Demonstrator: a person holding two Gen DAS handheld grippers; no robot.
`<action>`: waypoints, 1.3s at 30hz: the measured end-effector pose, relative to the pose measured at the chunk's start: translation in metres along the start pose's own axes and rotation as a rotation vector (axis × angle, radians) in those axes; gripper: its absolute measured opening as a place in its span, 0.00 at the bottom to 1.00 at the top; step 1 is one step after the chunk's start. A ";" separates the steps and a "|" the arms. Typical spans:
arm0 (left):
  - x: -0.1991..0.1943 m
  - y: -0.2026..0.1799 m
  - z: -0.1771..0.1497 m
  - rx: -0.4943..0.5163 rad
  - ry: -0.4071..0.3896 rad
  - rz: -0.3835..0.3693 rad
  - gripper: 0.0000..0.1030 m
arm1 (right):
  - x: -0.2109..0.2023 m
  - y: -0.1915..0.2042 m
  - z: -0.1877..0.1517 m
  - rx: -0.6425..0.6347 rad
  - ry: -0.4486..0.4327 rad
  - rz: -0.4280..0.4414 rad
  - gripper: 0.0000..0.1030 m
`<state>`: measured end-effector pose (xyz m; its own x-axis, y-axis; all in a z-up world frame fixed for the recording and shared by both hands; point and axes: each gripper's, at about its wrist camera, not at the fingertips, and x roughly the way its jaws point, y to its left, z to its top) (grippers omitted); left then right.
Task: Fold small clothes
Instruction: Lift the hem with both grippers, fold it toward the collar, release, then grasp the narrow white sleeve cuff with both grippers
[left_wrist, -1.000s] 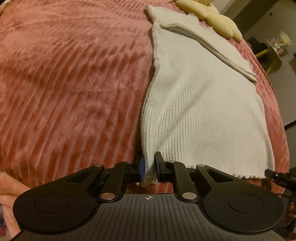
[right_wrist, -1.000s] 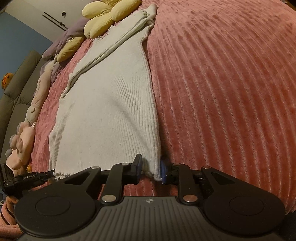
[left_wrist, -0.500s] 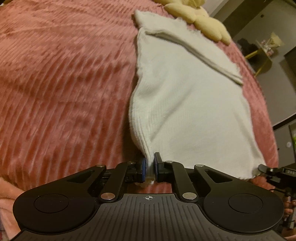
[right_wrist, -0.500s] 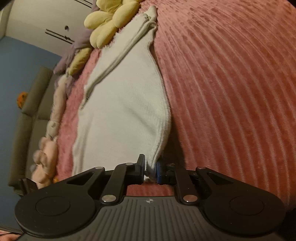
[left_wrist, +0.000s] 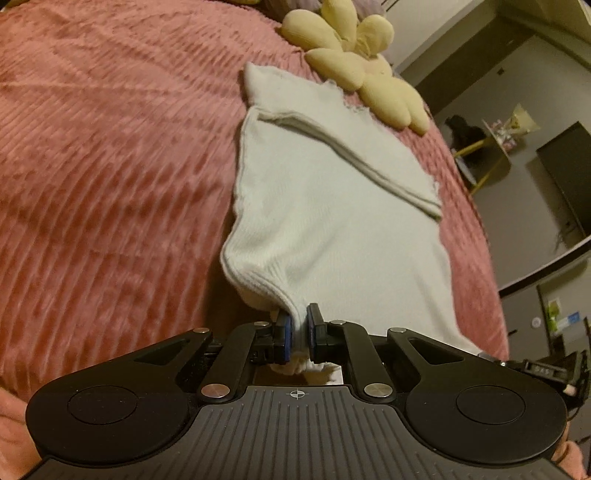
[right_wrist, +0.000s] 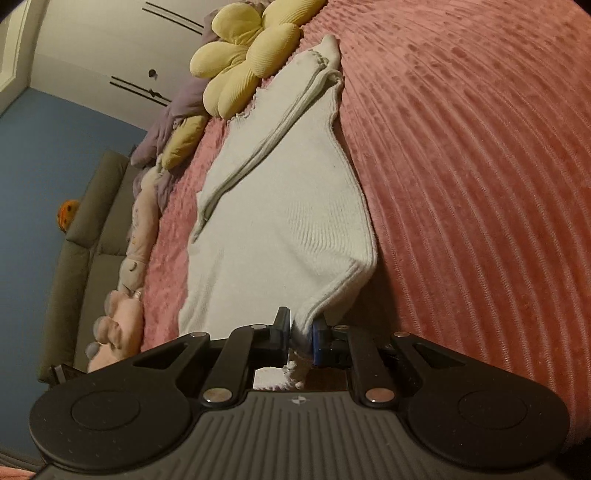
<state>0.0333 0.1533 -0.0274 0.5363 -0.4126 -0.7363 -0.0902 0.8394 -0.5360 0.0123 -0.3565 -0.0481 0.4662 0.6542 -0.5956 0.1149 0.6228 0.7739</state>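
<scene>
2 folds look done on the white knit top (left_wrist: 332, 206), which lies on the pink bed cover (left_wrist: 110, 166) below the yellow flower cushion (left_wrist: 354, 74): its sleeves are already laid across the chest. You have the left hand-held gripper (left_wrist: 298, 334) and right hand-held gripper (right_wrist: 300, 338) each pinched tight on 1 hem corner, both lifted; the bottom-to-top fold is left.

Right gripper (right_wrist: 300, 334) pinches white knit top's (right_wrist: 288, 221) lifted corner over pink blanket (right_wrist: 480, 166).
</scene>
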 end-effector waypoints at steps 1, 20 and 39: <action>-0.001 -0.001 0.003 -0.001 -0.009 -0.006 0.10 | -0.001 0.001 0.001 -0.003 -0.003 0.004 0.11; 0.059 -0.006 0.123 -0.064 -0.169 0.050 0.10 | 0.063 0.080 0.115 -0.333 -0.179 -0.105 0.11; 0.082 0.006 0.134 0.137 -0.227 0.173 0.54 | 0.105 0.069 0.144 -0.505 -0.254 -0.295 0.51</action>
<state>0.1890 0.1721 -0.0361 0.6979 -0.1831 -0.6924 -0.0906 0.9364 -0.3390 0.1959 -0.3068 -0.0263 0.6789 0.3408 -0.6504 -0.1285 0.9273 0.3517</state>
